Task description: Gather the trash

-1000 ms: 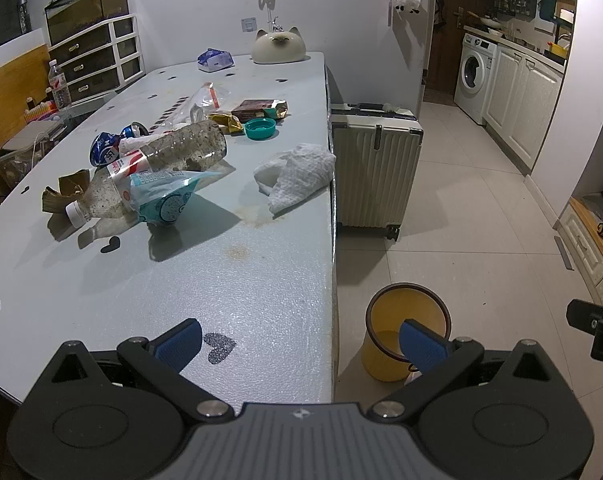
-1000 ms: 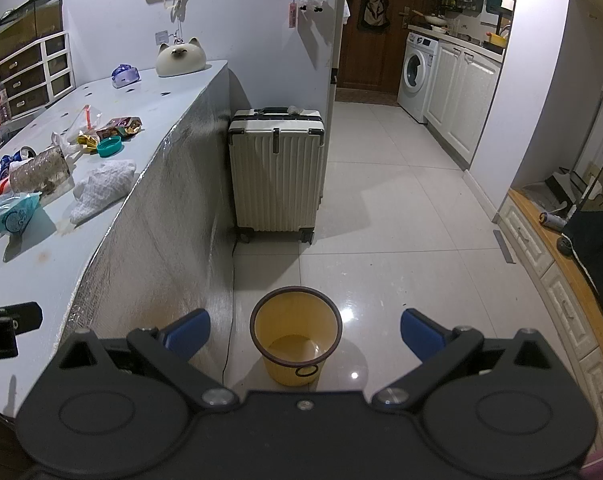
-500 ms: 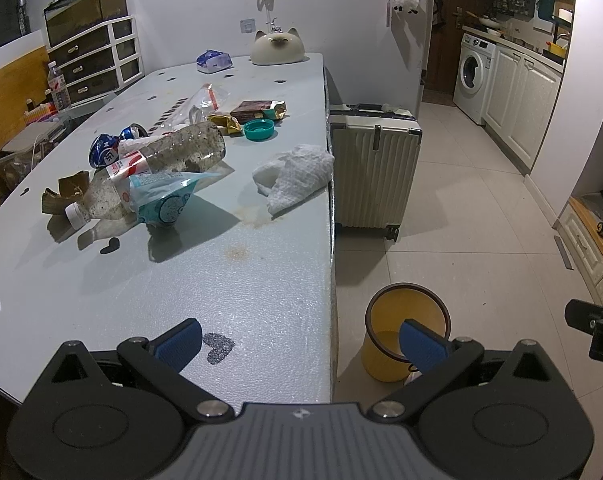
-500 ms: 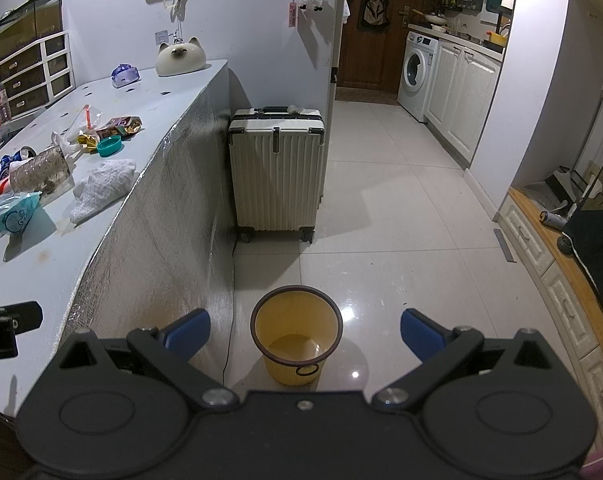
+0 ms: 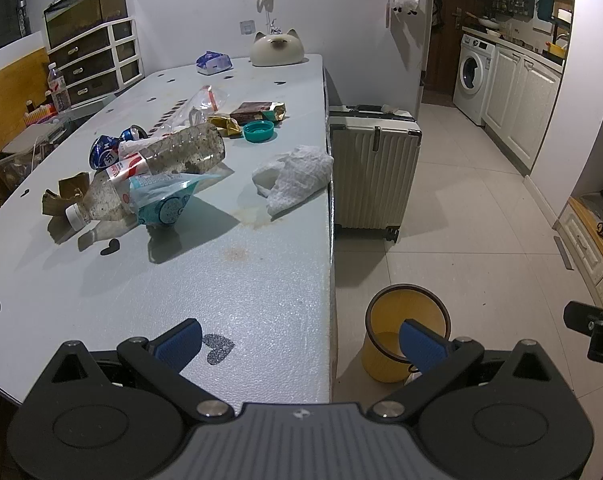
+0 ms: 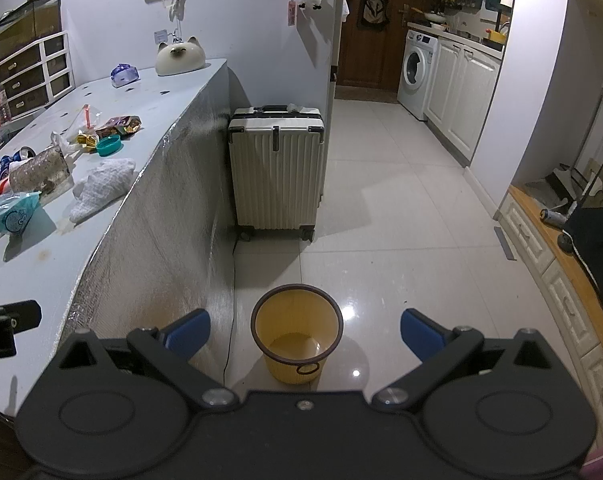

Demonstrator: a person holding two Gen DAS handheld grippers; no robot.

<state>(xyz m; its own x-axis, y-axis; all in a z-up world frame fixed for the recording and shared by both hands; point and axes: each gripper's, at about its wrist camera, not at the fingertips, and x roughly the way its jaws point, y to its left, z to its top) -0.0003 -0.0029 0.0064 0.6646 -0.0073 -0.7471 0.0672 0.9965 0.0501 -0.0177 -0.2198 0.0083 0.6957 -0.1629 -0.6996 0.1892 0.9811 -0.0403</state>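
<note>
Left wrist view: the left gripper (image 5: 299,342) hangs over the near corner of the table (image 5: 261,288), its blue fingers (image 5: 179,342) spread wide, holding and touching nothing. Trash lies well ahead on the table: a crumpled tissue (image 5: 295,178) at the right edge, a clear bottle (image 5: 181,154), a teal pouch (image 5: 163,204) and a teal lid (image 5: 258,131). Right wrist view: the right gripper (image 6: 303,332) is over the floor, its fingers (image 6: 419,334) equally wide apart and empty, with the yellow bin (image 6: 297,330) on the floor between them, beside the table's side.
</note>
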